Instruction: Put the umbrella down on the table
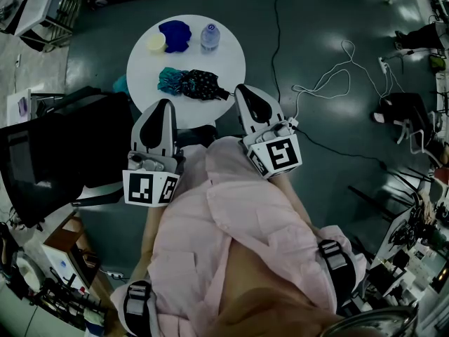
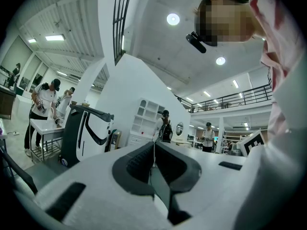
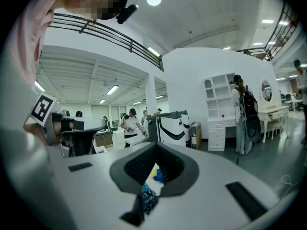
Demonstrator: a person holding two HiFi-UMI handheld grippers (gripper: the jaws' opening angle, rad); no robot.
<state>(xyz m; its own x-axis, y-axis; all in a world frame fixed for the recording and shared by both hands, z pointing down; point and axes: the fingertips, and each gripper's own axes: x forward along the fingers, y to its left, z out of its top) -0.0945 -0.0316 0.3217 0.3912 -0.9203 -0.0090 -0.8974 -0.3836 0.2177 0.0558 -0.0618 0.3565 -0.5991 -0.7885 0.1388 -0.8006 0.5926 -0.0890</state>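
1. Two tools are in view, one in each of the person's hands, both held side by side over the pink shirt (image 1: 231,230) at the near edge of the desk (image 1: 226,56).
2. The left tool (image 1: 164,106) has its jaws pressed together with nothing between them.
3. The right tool (image 1: 245,91) is likewise fully closed and empty; only the desk's things show beyond the slit under its pads.
4. There is one round white desk, standing on the grey floor ahead of both tools.
5. One umbrella (image 1: 201,84), folded, dark and patterned, lies flat on the desk near its front edge, apart from both tools.
6. Two cloths lie there: one teal cloth (image 1: 168,80) touching the umbrella's left end, and one blue cloth (image 1: 175,35) further back.
7. One yellow cup (image 1: 156,43) stands just left of the blue cloth.
8. One clear bottle (image 1: 210,36) stands upright just right of the blue cloth.
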